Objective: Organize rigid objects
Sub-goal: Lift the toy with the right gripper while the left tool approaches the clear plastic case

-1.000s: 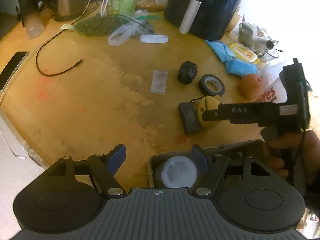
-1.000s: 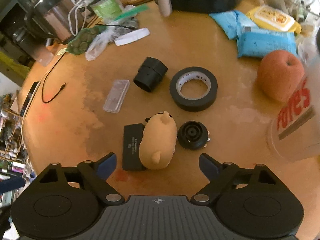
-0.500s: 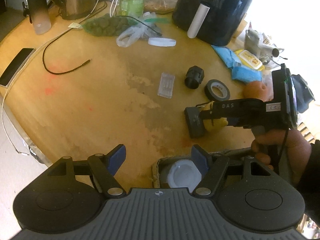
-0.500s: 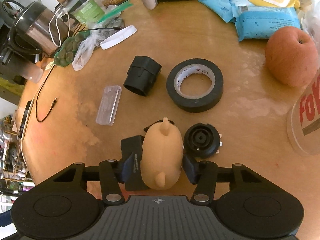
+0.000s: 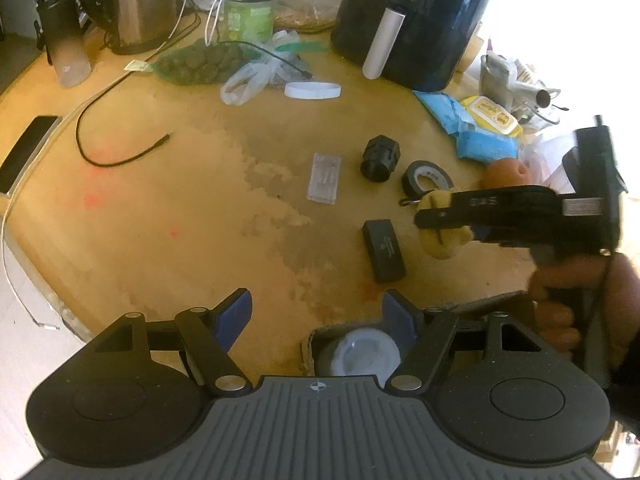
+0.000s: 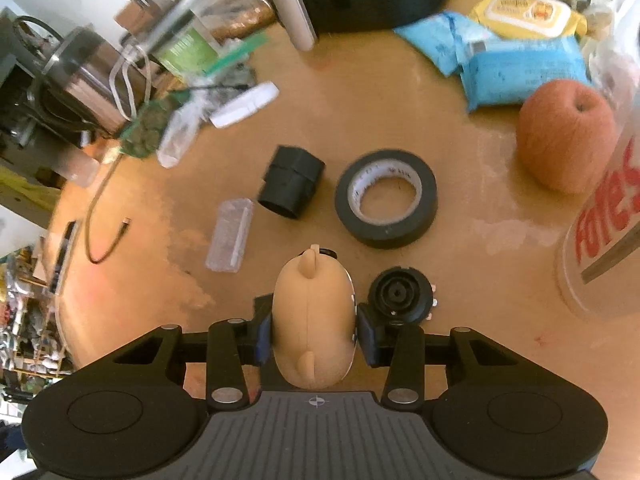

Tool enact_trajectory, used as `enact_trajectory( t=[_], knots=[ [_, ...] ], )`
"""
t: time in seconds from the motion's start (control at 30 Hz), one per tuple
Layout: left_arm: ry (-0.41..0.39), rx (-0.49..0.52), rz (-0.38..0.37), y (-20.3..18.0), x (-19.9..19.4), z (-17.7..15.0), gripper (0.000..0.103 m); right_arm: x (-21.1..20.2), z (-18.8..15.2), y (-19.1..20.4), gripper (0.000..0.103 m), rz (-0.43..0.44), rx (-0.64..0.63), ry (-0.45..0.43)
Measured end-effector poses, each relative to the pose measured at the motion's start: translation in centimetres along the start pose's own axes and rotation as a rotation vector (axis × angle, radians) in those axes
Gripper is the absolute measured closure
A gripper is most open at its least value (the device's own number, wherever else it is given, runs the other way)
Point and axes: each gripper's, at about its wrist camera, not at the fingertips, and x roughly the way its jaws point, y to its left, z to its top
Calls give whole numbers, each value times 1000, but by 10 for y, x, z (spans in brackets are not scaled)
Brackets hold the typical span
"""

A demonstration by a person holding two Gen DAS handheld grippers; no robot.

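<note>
A tan animal-shaped toy [image 6: 312, 320] sits between the blue pads of my right gripper [image 6: 314, 328]; its jaws are closing and both pads press the toy's sides. In the left wrist view the right gripper [image 5: 436, 220] holds the toy [image 5: 442, 240] just right of a black rectangular box [image 5: 384, 250]. A black ribbed knob [image 6: 400, 290], a black tape roll [image 6: 386, 198], a black cylinder [image 6: 292, 186] and a clear plastic case [image 6: 230, 234] lie on the wooden table beyond. My left gripper [image 5: 318, 314] stands open and holds nothing, above a cardboard box holding a white lid [image 5: 360, 354].
An apple [image 6: 564, 136], blue wipe packs [image 6: 520, 68] and a plastic cup with red letters [image 6: 600, 232] stand to the right. At the back are an air fryer [image 5: 412, 20], a kettle [image 5: 144, 4] and bags. A black cable [image 5: 116, 156] and a phone [image 5: 24, 152] lie left.
The right jaws have come in from wide open onto the tan toy. In the left wrist view the toy has moved right, off the black box. The left gripper kept still.
</note>
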Motion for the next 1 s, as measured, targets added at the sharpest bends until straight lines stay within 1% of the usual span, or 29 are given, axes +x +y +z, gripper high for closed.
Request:
enact_trajectory(
  t=[0.2,0.37,0.57,0.83,1.0],
  knots=[
    [-40,38,18,-6,3,13,32,-36,0,-4,58,35,-2,-63],
    [-71,66,29,-13,11,28,32,-59,-2,-9,58,35,-9,-106],
    [-92,109,30,-23,23,44,32,-76,-6,-19,58,42,19,-124],
    [-107,175,34,-30,46,58,31,-94,-14,-19,58,30,-16,-148],
    [-97,195,51,-28,65,67,31,-102,-21,-21,58,26,-20,-150]
  ],
)
